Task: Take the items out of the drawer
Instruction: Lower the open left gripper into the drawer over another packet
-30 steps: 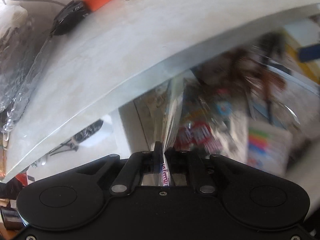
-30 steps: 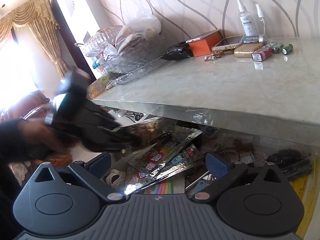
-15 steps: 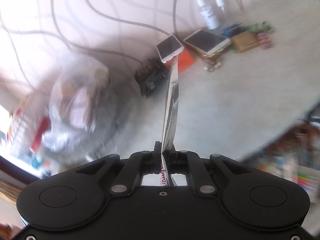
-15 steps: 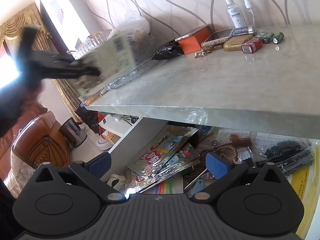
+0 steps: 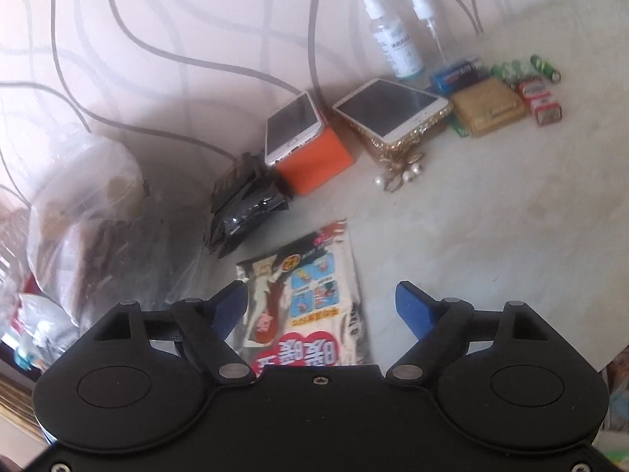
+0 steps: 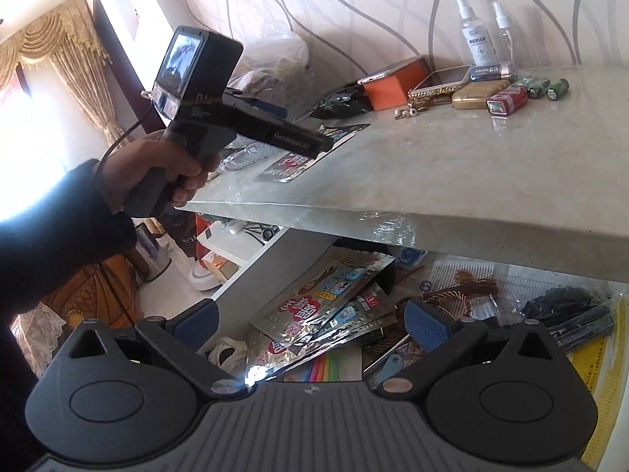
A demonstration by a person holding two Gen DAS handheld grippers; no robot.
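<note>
- The foil packet [image 5: 310, 295] lies flat on the marble tabletop [image 5: 491, 216], near its front edge. Its long axis runs away from your left gripper [image 5: 322, 303] toward the orange box [image 5: 314, 161]; in the left wrist view the red lettering sits at the near end, upside down.
- Your left gripper's jaws are opening. The packet lies between the blue pads [image 5: 412, 306], but neither presses on it.
- A second ago those jaws were clamped on the packet edge-on, down by the drawer [image 6: 511, 287]. Half a second ago you carried it above the table. Now it is set down and let go.
- Your right gripper [image 6: 310, 322] stands released and empty, as before, over the open drawer.
- Counted on the table: two phones, two spray bottles [image 5: 389, 35], one orange box, one black pouch [image 5: 243, 212].
- In the drawer, at least three more foil packets [image 6: 322, 299] overlap; an exact count is unclear.
</note>
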